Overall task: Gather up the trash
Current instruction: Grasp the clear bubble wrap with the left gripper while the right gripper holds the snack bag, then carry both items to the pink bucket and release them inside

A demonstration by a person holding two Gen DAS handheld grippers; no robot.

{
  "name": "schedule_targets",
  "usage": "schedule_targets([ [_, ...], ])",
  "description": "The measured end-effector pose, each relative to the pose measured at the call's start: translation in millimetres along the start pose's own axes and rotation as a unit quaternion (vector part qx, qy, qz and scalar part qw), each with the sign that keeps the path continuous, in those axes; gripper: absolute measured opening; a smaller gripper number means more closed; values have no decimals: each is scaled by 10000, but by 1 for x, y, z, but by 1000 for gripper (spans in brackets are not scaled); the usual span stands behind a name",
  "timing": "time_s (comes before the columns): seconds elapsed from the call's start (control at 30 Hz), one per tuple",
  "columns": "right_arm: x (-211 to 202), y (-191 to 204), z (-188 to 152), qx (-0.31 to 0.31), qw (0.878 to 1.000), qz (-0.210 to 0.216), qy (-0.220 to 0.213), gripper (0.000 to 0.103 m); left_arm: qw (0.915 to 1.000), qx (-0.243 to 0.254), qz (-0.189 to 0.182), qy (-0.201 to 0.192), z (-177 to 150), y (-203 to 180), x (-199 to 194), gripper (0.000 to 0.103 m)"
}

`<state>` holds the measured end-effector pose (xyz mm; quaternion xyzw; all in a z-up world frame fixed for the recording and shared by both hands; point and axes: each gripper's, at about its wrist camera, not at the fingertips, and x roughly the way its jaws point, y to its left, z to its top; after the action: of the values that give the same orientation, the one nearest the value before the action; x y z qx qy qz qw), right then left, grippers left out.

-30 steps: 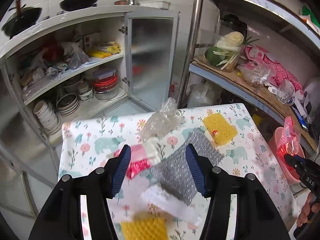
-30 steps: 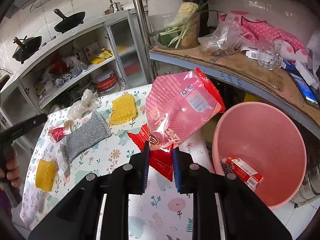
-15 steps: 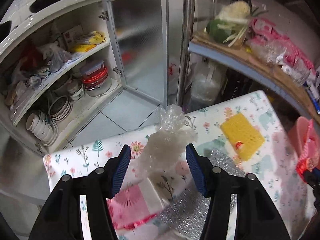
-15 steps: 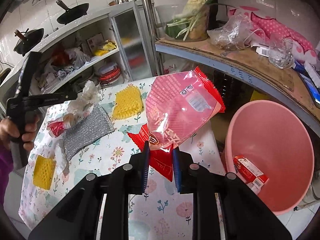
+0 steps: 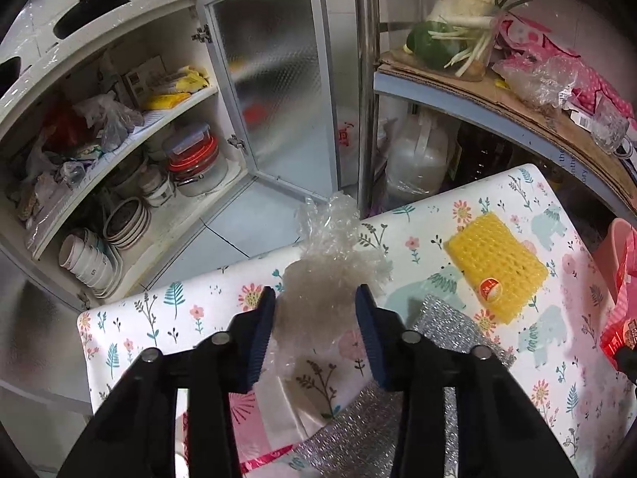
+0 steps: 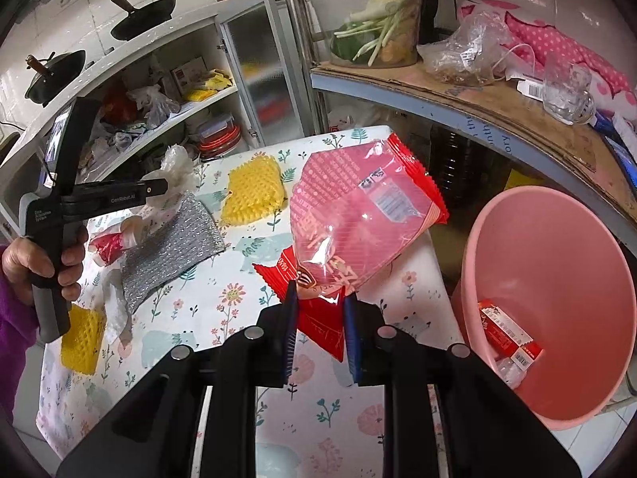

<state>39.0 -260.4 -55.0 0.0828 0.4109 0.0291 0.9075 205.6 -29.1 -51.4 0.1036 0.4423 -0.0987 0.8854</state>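
Note:
My left gripper (image 5: 315,310) is open, its jaws on either side of a crumpled clear plastic bag (image 5: 326,263) lying at the far edge of the floral table (image 5: 167,318). The bag also shows in the right wrist view (image 6: 175,167), with the left gripper (image 6: 161,187) at it. My right gripper (image 6: 318,310) is shut on a red and pink snack bag (image 6: 358,223), held above the table beside a pink bin (image 6: 557,255). The bin holds a red wrapper (image 6: 507,332).
On the table lie a silver bubble mailer (image 6: 167,247), two yellow foam nets (image 6: 253,195) (image 6: 81,342), a pink wrapper (image 5: 247,418) and a red wrapper (image 6: 105,245). An open cupboard (image 5: 119,139) stands behind; a cluttered shelf (image 6: 497,107) runs along the right.
My left gripper has moved forward over the table to the clear plastic bag, and its jaws have narrowed around it. My right gripper keeps hold of the snack bag near the bin.

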Motion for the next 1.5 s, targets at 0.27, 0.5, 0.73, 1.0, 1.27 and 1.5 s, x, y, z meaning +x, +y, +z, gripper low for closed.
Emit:
schedule_targets([
  [0.27, -9, 7, -5, -99, 9999, 98, -49, 21, 9986, -324, -146, -400, -14, -5, -38, 28],
  [0.5, -20, 14, -10, -177, 9997, 149, -126, 21, 9958, -529, -362, -652, -32, -20, -71, 27],
  [0.73, -30, 13, -17, -201, 9996, 117, -162, 21, 9938, -482, -533, -847, -46, -47, -95, 27],
  [1.0, -32, 12, -22, -236, 9995, 106, -154, 21, 9921, -529, -606, -961, -59, -69, -110, 27],
  [1.27, -33, 15, -26, -287, 9994, 143, -133, 21, 9921, -429, -674, -965, -71, -86, -118, 27],
  [1.5, -37, 14, -30, -317, 9993, 129, -120, 21, 9919, -487, -767, -888, -80, -103, -122, 27],
])
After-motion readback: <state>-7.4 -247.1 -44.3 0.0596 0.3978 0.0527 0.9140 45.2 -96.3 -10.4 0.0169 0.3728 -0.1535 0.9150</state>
